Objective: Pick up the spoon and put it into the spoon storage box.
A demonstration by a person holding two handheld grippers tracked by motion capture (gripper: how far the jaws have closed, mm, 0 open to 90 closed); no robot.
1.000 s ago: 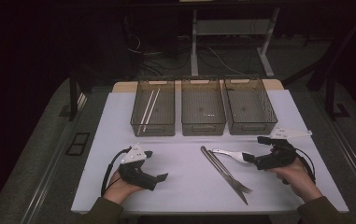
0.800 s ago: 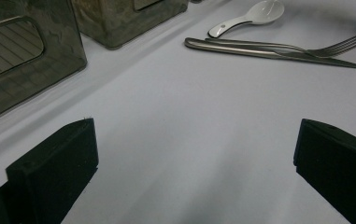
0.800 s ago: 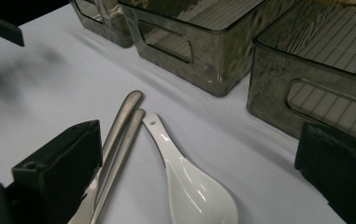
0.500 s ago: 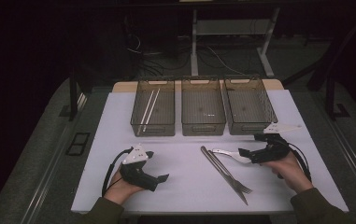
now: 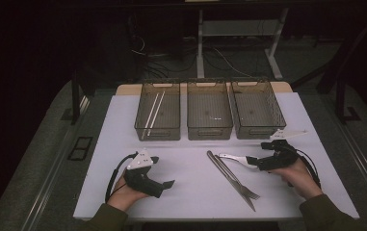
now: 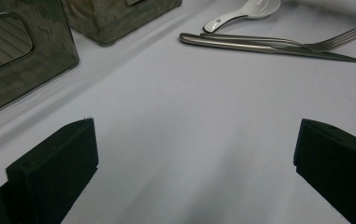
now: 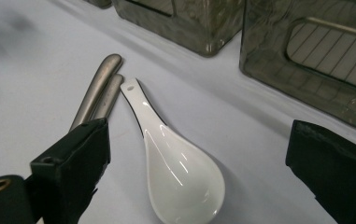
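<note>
I am holding the right gripper (image 5: 254, 162) low over the desk (image 5: 190, 187), and its jaws are standing wide apart and have just been closing a little, with the white spoon (image 7: 175, 168) lying between them but not pressed by either pad. The spoon is resting flat on the desk, its bowl toward my right gripper and its handle pointing away, toward the handles of the knife (image 7: 94, 88) and the fork (image 7: 105, 100). The tip of the spoon handle is lying just beside the fork handle; I cannot tell if they are touching. In the high view the spoon (image 5: 233, 157) is lying right of the knife (image 5: 229, 179) and fork (image 5: 241, 185), which are running diagonally toward the near edge of the desk. My left gripper (image 5: 169, 183) is resting released, jaws wide, with only bare desk between them, and it is staying well apart from the cutlery. Between the two grippers much free surface is remaining. Three dark bins are standing in a row at the far side: the left bin (image 5: 157, 116) is holding pale chopsticks (image 5: 153, 109), the middle bin (image 5: 209, 114) and the right bin (image 5: 257, 113) are next to it. The right bin's front wall is near the right gripper, so room behind the spoon is narrow.
</note>
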